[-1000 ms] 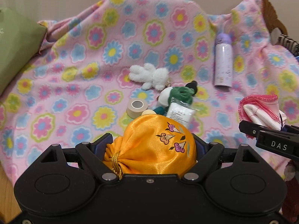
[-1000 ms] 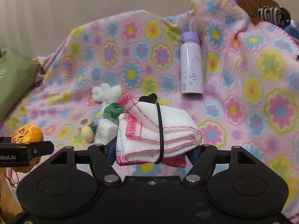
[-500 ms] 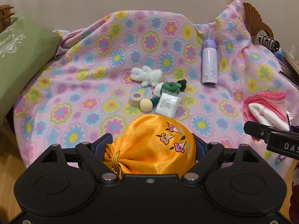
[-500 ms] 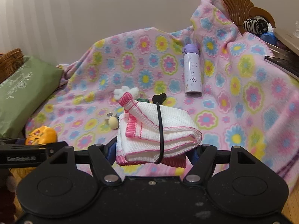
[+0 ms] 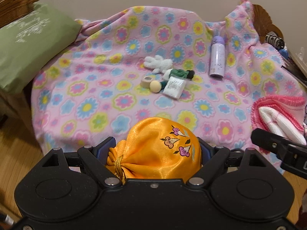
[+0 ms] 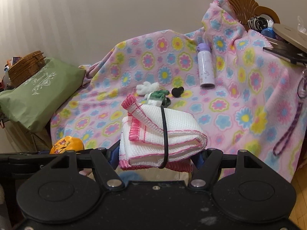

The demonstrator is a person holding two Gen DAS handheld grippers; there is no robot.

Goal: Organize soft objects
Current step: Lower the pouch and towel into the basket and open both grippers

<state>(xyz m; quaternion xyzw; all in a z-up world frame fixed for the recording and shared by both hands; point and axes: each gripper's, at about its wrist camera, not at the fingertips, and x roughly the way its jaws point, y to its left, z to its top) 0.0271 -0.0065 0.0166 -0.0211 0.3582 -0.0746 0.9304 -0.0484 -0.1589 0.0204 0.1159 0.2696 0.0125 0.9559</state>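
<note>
My left gripper (image 5: 155, 149) is shut on an orange satin drawstring pouch (image 5: 155, 155) with small embroidered flowers; the same pouch (image 6: 66, 145) shows at the lower left of the right wrist view. My right gripper (image 6: 156, 153) is shut on a folded white cloth with pink edging (image 6: 159, 132), bound by a black band; that cloth (image 5: 278, 115) appears at the right edge of the left wrist view. Both grippers hang off the front of the flowered pink blanket (image 5: 96, 88). On the blanket lie a white plush toy (image 5: 158, 63) and a green-and-black soft bundle (image 5: 179, 73).
A lilac bottle (image 5: 217, 57) lies on the blanket, with a tape roll (image 5: 146, 81), a beige ball (image 5: 155, 86) and a white packet (image 5: 174, 87) nearby. A green pillow (image 5: 28, 44) and wicker basket (image 6: 26, 67) stand left. Wooden floor (image 5: 17, 143) lies below.
Both grippers have drawn back from the blanket with their loads still held; the blanket and its items look smaller and farther, and the floor and basket have come into view.
</note>
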